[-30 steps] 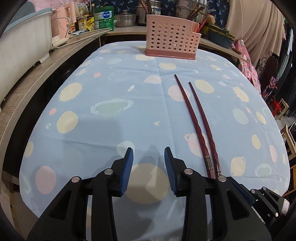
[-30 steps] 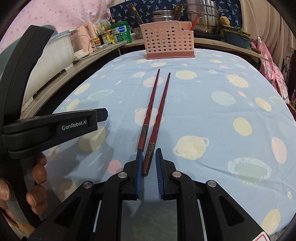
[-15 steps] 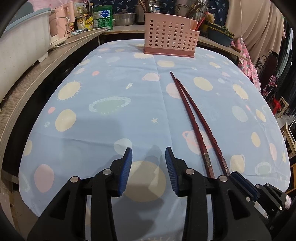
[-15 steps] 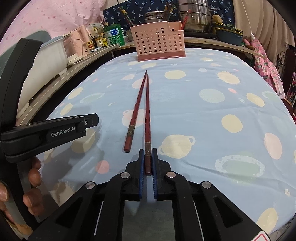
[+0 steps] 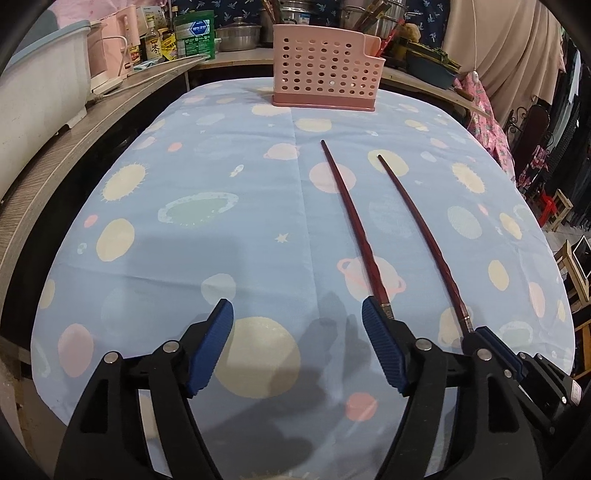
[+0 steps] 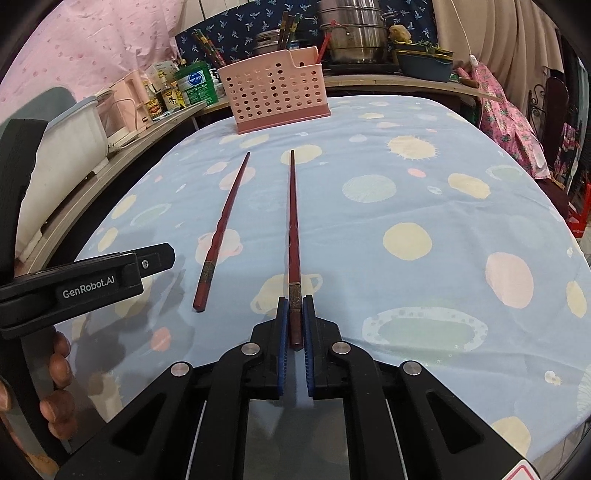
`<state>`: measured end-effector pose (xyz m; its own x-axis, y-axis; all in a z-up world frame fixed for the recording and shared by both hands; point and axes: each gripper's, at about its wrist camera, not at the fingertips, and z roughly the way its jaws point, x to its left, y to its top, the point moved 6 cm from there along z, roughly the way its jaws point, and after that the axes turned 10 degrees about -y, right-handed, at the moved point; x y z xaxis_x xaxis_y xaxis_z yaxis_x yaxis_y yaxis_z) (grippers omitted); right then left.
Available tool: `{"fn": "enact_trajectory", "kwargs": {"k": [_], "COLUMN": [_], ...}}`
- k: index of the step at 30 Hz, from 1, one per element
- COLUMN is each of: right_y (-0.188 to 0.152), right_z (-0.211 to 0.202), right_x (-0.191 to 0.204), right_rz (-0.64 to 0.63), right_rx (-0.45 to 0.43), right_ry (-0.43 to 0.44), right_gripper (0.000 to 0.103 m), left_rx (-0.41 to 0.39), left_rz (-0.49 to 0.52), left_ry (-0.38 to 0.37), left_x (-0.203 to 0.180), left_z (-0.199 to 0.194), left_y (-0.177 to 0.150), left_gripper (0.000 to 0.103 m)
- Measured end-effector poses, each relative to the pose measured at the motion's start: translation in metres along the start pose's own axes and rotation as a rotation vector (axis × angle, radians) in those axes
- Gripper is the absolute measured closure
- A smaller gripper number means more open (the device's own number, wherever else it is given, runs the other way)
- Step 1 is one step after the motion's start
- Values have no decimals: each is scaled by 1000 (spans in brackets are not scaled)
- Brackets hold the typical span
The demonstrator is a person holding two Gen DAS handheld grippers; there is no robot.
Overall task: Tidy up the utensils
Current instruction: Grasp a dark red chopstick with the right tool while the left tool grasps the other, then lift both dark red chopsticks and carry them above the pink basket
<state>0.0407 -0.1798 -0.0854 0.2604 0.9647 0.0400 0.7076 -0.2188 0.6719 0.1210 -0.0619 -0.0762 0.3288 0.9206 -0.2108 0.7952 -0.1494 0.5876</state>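
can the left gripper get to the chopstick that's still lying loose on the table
Probably yes. The left hand-held gripper is opening with nothing between its jaws, and the loose chopstick lies on bare cloth just beside its right finger. The right hand-held gripper, clamping the other chopstick, stays clear.

Home kitchen-dining corner: cloth-covered table (image 5: 221,229); steel steamer pots (image 6: 354,33) at 12 o'clock, sauce bottles (image 6: 170,98) on counter at 10 o'clock.
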Motion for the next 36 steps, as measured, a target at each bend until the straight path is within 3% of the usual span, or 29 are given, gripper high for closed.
{"fn": "enact_trajectory", "kwargs": {"k": [4,10,21,24,33,36], "right_y": [0,0,-1,0,-1,-1], "right_z": [0,0,1,1,1,1], "right_x": [-5,-7,-8,-8,-8,-8], "right_rz": [13,17,31,34,36,38], "right_rx": [-1,-3,-10,-13,-14,-12], "right_ry": [0,6,19,20,22,22], "right_gripper": [96,96,96,96,96,96], "left_rx": [12,25,47,43,43,50], "left_rz": [9,32,66,74,60,49], "left_ry": [-13,-37,1,9,-19,-35], "left_x": [-9,-25,-32,-31,-29,-28], "left_z": [3,8,23,22,18,18], "left_y": [-2,-5,-9,-8,-7,-7], "left_gripper": [27,26,32,44,92,96]}}
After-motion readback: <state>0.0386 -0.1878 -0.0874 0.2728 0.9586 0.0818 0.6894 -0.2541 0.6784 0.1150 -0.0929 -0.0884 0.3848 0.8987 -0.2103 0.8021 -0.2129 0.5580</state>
